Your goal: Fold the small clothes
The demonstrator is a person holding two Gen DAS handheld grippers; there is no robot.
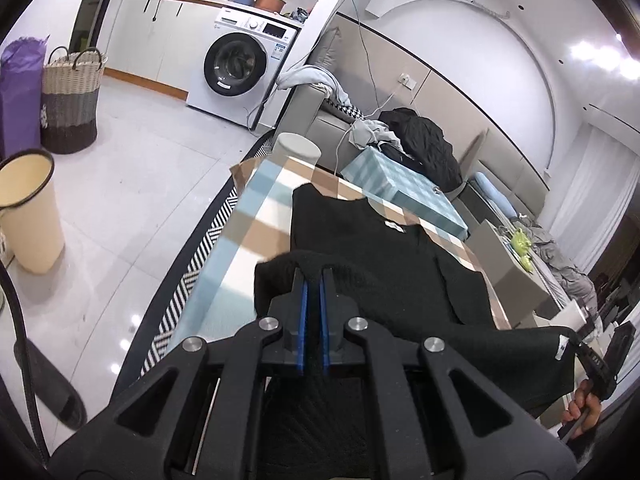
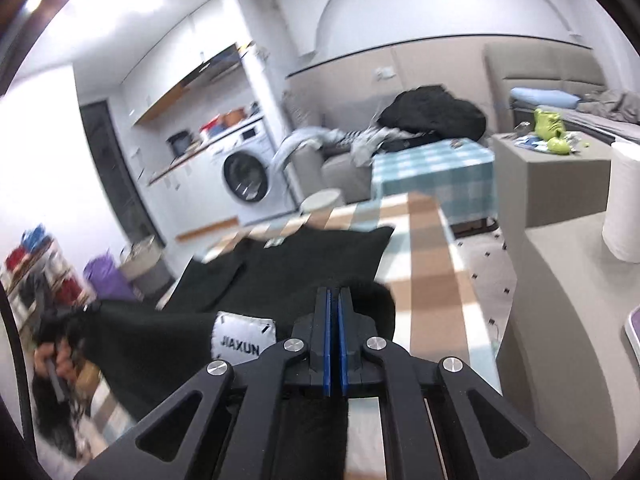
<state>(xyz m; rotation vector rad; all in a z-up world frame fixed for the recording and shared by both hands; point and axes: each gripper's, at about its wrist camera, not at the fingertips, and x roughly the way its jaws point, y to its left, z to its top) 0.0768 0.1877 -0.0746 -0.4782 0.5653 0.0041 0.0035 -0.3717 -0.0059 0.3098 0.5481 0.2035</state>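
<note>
Both tools were pinching the near hem of a black knit vest, one at each bottom corner. The left tool had its blue-lined jaws pressed together on a bunched fold of the fabric at the vest's left hem corner, and the right tool was clamped the same way on the right hem corner, just beside the white woven label. The far part of the vest, with its neckline and small neck tag, lay flat on the checked cloth of the counter, reaching toward the counter's far edge; the near part was raised off the cloth and stretched between the two tools.

The step in hand looked like the first fold: hem picked up, ready to be carried over toward the neckline. The next move would call for both tools travelling together toward the far edge, level with each other so the hem stays straight, then lowering it onto the shoulders before letting go. Uneven travel would likely skew the fold, and the soft knit could sag in the middle.
</note>
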